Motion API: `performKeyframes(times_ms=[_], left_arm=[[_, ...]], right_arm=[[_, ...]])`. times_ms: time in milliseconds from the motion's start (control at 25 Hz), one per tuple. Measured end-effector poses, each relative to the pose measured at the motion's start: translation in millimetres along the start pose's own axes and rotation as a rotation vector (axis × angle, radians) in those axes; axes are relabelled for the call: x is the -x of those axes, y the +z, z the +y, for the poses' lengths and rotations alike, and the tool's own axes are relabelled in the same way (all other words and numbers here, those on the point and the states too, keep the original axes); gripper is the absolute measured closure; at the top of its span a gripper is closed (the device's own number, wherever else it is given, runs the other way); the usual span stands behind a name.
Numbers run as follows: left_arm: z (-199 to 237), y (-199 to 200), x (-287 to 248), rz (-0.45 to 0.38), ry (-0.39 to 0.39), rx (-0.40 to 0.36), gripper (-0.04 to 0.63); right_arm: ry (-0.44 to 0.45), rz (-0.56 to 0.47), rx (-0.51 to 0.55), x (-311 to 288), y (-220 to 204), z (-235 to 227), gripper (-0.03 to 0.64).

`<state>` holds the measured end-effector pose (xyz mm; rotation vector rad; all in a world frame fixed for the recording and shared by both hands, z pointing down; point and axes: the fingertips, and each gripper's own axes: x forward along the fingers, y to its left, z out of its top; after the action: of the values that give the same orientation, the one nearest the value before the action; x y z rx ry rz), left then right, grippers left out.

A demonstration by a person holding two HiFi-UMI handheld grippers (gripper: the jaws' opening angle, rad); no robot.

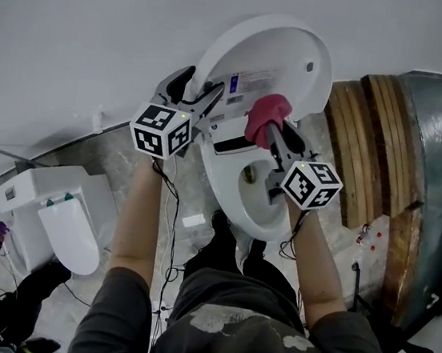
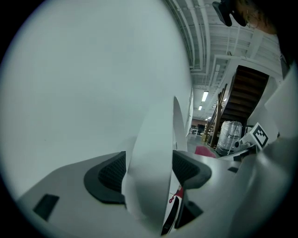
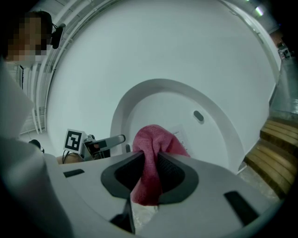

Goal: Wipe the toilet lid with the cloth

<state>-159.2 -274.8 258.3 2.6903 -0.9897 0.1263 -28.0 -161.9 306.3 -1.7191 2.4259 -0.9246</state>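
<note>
Wiping appears barely begun: the right gripper (image 1: 274, 135), pinching the pink cloth (image 1: 265, 113), presents it at the raised toilet lid's (image 1: 290, 52) 6 o'clock, while the left gripper (image 1: 203, 90), jaws spread, straddles its 8 o'clock rim.

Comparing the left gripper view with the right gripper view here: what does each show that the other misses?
Only the left gripper view: the toilet lid seen edge-on between the left gripper's parted jaws, plus a dark staircase. Only the right gripper view: the lid's inner face with its small bumper, the right gripper clamped on the pink cloth, and wooden planks. Both: the lid, the cloth and the opposite gripper.
</note>
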Motion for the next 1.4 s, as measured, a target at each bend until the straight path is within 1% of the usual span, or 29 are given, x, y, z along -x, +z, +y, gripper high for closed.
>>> performKeyframes(times_ms=[160,280,520,680,760,880,1000,1160,1400], left_arm=[[-5.2,-0.3,0.0,0.028,0.027,-0.027,0.281],[-17.2,-0.7,4.1,0.026,0.046,-0.031,0.281],[-52.1,-3.4,23.5,-0.02,0.087,0.047,0.281],[-81.2,-13.5,45.1,-0.028,0.11,0.058,0.281],[-97.4,-21.4,54.4,-0.024,0.116,0.038,0.281],[-121.7,-36.1,66.3,-0.011,0.121,-0.012,0.281],[-143.6,-49.5,78.6,-0.014,0.142,-0.051,0.281],[-163.8,-62.6,92.1,-0.045,0.18,-0.069,0.279],[-183.1,-80.1,104.1,-0.079,0.217,-0.098,0.279]], right_arm=[[0.011,-0.008,0.002,6.0,5.0,-2.5,0.541],[0.025,-0.014,0.006,15.2,7.8,-3.3,0.54],[0.048,-0.011,0.004,50.6,0.0,-9.1,0.541],[0.051,-0.011,-0.003,78.7,-9.8,-14.5,0.541],[0.055,-0.01,-0.006,92.3,-15.0,-17.0,0.541],[0.063,-0.001,-0.009,111.8,-25.9,-20.0,0.541],[0.068,0.01,-0.008,132.7,-39.7,-23.6,0.541],[0.064,0.029,-0.018,158.9,-61.8,-31.4,0.541],[0.045,0.057,-0.042,185.0,-92.1,-47.0,0.541]])
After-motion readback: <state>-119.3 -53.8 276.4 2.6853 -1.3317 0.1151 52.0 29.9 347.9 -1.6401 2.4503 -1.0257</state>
